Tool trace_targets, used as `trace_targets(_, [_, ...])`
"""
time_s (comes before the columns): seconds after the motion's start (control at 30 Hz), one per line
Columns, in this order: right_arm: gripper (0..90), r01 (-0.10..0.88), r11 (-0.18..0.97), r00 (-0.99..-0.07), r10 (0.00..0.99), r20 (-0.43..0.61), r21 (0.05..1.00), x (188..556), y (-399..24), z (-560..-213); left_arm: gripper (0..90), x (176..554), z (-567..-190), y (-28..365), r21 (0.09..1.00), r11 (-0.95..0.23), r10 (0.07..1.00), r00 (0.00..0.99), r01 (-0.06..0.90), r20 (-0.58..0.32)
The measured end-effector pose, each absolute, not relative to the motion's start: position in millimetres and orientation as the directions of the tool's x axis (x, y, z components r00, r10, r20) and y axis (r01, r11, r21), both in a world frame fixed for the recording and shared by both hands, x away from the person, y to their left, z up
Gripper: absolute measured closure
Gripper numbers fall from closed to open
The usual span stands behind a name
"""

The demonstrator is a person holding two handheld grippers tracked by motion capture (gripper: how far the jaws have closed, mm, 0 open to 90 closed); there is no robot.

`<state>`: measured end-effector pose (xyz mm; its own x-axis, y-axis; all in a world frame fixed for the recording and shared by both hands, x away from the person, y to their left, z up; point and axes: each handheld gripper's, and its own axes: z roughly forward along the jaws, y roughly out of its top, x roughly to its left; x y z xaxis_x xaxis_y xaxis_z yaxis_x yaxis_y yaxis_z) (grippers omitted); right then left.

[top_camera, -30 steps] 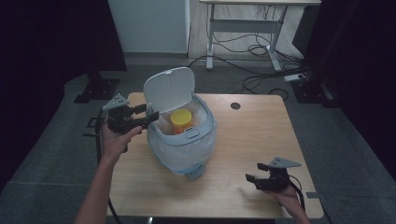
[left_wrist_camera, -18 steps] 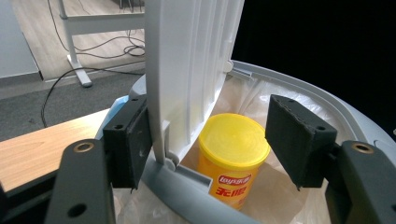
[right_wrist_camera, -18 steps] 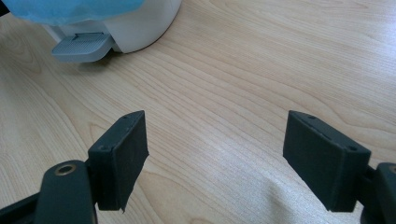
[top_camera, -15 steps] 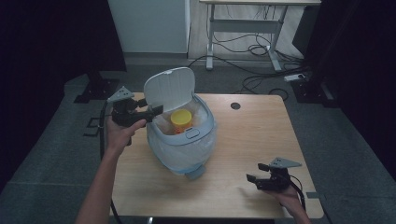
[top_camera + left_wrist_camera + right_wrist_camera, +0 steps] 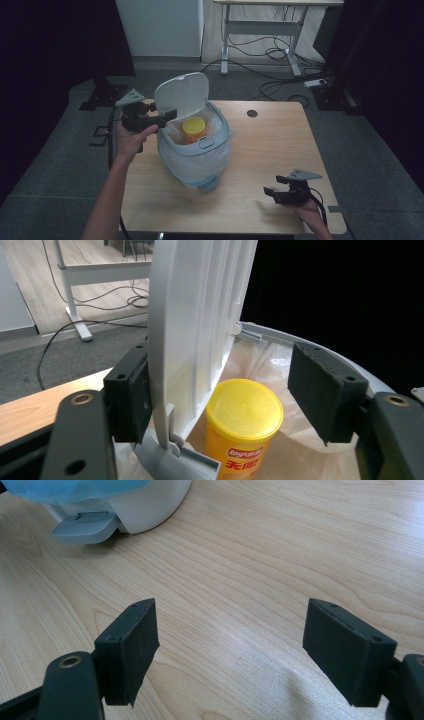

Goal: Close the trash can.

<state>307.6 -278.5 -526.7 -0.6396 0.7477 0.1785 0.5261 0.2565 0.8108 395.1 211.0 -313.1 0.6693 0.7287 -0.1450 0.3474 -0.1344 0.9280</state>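
Left gripper at the bin's rim, jaws just widened and straddling the raised lid: one pad against the lid's outer face, the other well off its ribbed inner face, so no clamp. Shifted slightly toward the lid's edge over the last second; lid upright throughout. Likely letting go with the bin left open. Yellow canister upright inside, on a crinkled translucent liner. Lid pale grey hard plastic, curved, ribbed. Canister cylindrical, glossy flat cap. Right gripper resting low on the smooth wood-grain table, jaws spread wide, empty
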Motion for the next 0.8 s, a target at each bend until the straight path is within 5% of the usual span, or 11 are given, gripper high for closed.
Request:
trace_targets(0.47, [21.5, 0.523, 0.265, -0.643, 0.747, 0.171, 0.81, 305.8, -276.2, -526.5, 15.9, 369.2, -320.0, 196.9, 0.931, -0.164, 0.714, 0.691, 0.326, -0.116])
trace_targets(0.8, [21.5, 0.526, 0.276, -0.643, 0.748, 0.164, 0.805, 304.7, -273.2, -528.3, 14.8, 358.1, -325.2, 192.9, 0.94, -0.167, 0.726, 0.682, 0.298, -0.088])
